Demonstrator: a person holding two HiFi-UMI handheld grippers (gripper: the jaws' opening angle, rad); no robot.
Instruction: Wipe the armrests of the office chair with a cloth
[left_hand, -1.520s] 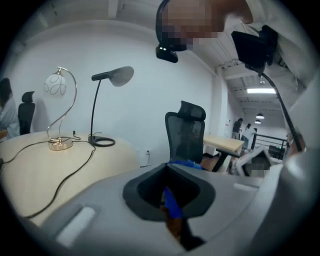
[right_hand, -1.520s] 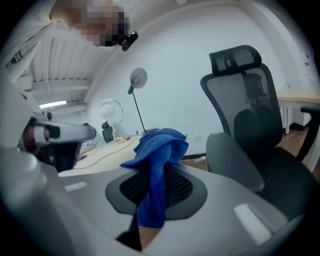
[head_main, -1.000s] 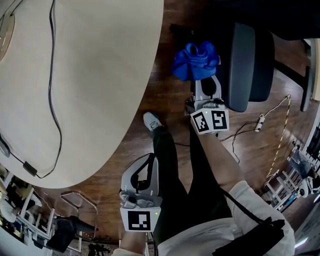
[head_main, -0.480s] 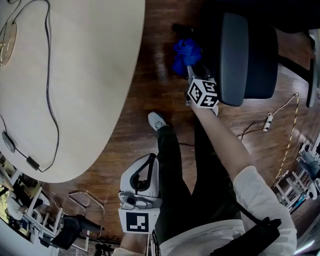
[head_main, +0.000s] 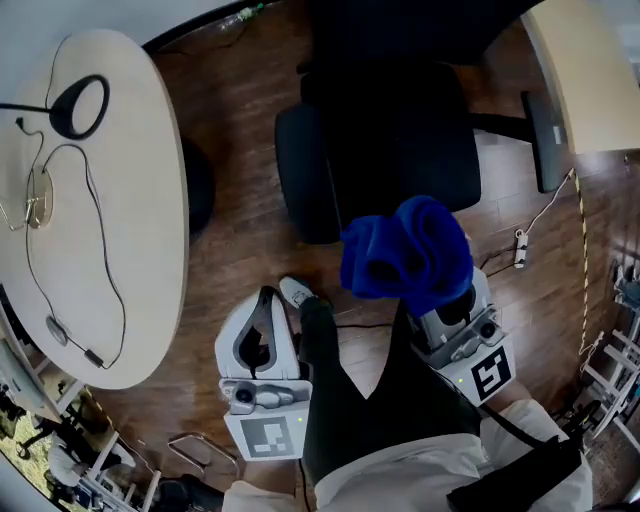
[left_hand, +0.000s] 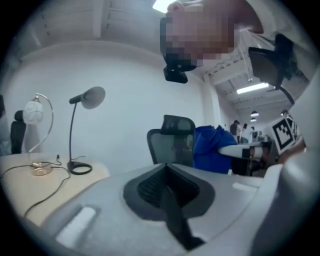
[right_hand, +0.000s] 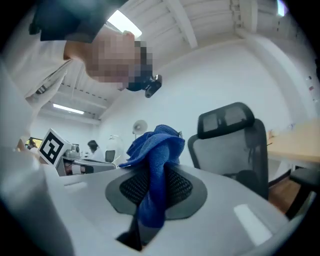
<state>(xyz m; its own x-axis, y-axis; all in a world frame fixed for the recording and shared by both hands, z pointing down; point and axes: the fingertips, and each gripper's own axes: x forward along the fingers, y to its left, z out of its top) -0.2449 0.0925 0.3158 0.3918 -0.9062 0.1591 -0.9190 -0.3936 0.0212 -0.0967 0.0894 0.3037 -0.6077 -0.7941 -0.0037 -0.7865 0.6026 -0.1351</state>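
The right hand-held gripper (head_main: 455, 310) was tilted upward, so its own view took in the ceiling. Its jaws pinched a blue cloth (head_main: 405, 250), with one fold trailing down between them and the rest bunched over the tips. Straight ahead of it stood the office chair (head_main: 400, 130), apart from the cloth. One armrest (head_main: 305, 180) lay ahead and to the left of the cloth, and the other armrest (head_main: 545, 140) was ahead and to the right, farther off.

The left hand-held gripper (head_main: 262, 310) was held beside the person's leg, to the left of the right one and well apart from it. Its jaws were pressed together with nothing between them. The person's shoe (head_main: 297, 292) sat just to its right.

To the left of the left hand-held gripper ran the curved edge of an oval surface (head_main: 140, 250), which carried a lamp (head_main: 80, 105) and its cord. A band of bare wood floor (head_main: 235, 230) lay open between that edge and the near armrest. Ahead and to the right of the right hand-held gripper, the corner of a second surface (head_main: 590, 70) came close to the far armrest. A cable (head_main: 545, 215) lay on the floor below it.
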